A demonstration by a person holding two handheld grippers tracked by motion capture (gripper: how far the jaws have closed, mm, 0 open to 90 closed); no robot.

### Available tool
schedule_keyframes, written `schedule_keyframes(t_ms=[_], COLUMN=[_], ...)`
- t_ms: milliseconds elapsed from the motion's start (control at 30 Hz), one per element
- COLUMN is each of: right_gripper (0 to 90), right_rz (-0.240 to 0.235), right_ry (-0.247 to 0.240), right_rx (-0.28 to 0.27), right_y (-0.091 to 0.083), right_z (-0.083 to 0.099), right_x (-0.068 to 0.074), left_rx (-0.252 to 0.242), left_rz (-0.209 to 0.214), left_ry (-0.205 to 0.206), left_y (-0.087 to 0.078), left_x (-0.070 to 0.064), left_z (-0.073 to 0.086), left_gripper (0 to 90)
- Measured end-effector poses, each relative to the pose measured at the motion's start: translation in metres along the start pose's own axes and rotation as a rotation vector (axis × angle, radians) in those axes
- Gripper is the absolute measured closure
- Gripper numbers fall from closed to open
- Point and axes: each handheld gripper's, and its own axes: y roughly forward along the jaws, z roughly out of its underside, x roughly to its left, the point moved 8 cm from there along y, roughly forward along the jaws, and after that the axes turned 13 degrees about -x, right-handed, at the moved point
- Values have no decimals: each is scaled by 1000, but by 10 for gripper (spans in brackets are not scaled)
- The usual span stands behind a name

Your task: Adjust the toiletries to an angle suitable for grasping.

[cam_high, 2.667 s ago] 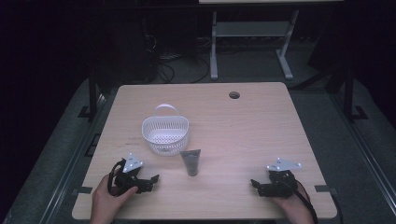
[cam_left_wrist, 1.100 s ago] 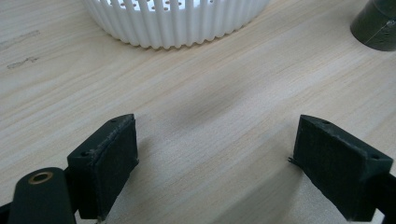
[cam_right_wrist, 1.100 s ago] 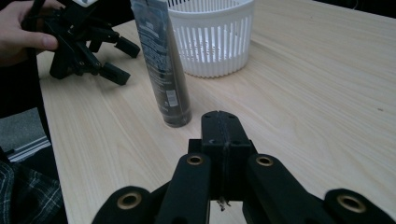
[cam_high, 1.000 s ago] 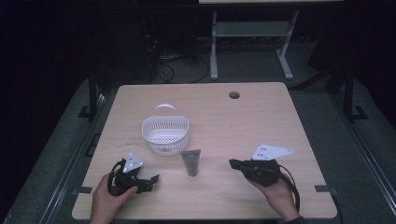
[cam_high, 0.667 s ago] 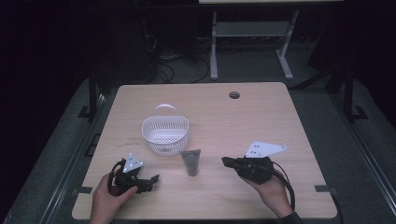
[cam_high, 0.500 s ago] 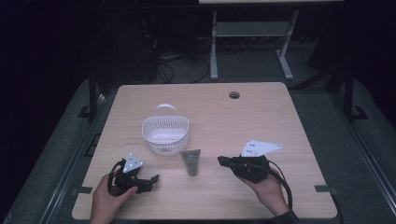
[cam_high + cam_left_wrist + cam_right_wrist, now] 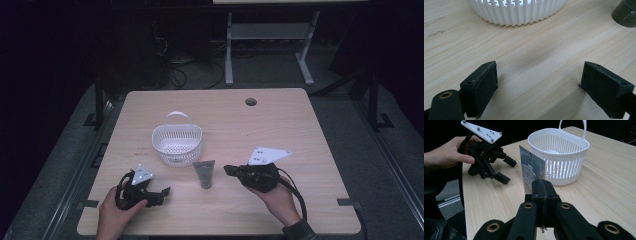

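Your right gripper [image 7: 229, 170] sits just right of the tube [image 7: 204, 174], jaws pressed together on nothing and pointing at it across a small gap. The tube stands upright on its cap on the counter [image 7: 300, 130], long axis vertical, flat crimped end up, just in front of the basket [image 7: 177, 145] and a little to its right. In the right gripper view the tube [image 7: 532, 170] rises directly beyond your clenched jaws, broad face toward you. Your left gripper [image 7: 160, 191] rests released, jaws wide apart, in front of the basket and left of the tube, clearly farther off. The right hand [image 7: 275, 192] looks the natural one to take the tube, but you'd need to spread those jaws first.
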Motion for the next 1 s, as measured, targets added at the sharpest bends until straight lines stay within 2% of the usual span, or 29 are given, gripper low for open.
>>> schedule_keyframes(t_ms=[500, 1000], right_gripper=[897, 898], right_rz=[-17, -6], right_ry=[-8, -20], right_rx=[13, 13], right_y=[21, 32], right_z=[-1, -7], right_x=[1, -3], left_rx=[2, 2], left_rz=[1, 0], left_ry=[-1, 1], left_y=[0, 0], left_x=[0, 0], left_z=[0, 0], left_gripper=[126, 126])
